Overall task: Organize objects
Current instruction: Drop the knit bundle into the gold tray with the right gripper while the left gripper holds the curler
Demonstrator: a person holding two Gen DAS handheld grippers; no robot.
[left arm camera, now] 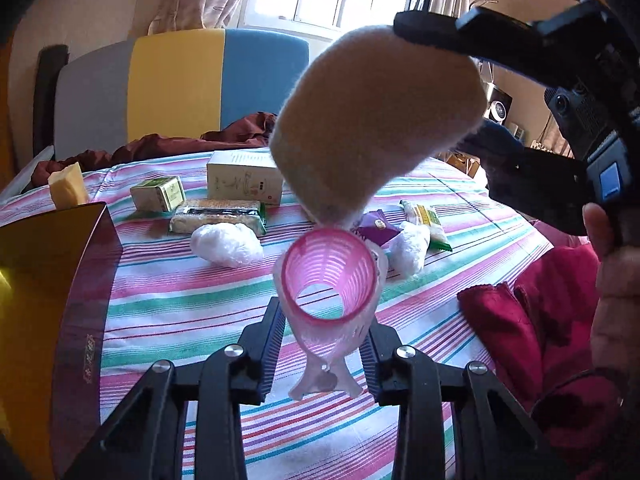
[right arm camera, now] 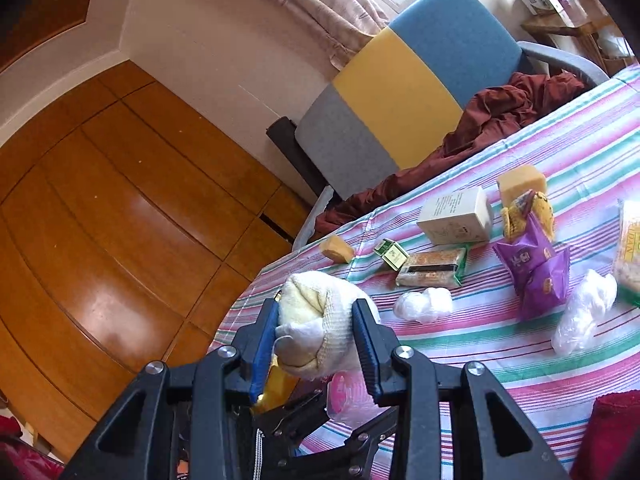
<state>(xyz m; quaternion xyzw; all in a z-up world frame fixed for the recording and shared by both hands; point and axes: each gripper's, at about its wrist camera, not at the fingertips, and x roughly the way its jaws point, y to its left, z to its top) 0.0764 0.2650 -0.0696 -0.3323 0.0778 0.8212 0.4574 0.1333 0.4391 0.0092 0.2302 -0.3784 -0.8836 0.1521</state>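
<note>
A pink hair roller (left arm camera: pixel 332 276) in a translucent clip sits between the pads of my left gripper (left arm camera: pixel 324 322), which is shut on it just above the striped cloth (left arm camera: pixel 180 312). Above it hangs a rolled cream sock (left arm camera: pixel 376 120), held from the upper right by my right gripper (left arm camera: pixel 452 84). In the right wrist view my right gripper (right arm camera: pixel 316 312) is shut on that sock (right arm camera: pixel 308 320), both blue pads pressing its sides. The pink roller (right arm camera: pixel 348 396) and the left gripper's black frame show underneath it.
A glossy brown-gold box (left arm camera: pixel 48 280) stands at the left. Snack packs, small cartons (left arm camera: pixel 244 176) and white plastic bundles (left arm camera: pixel 226 244) lie across the cloth's middle. A red cloth (left arm camera: pixel 520 320) and a person's hand (left arm camera: pixel 612 280) are at the right. A grey-yellow-blue chair (left arm camera: pixel 176 84) stands behind.
</note>
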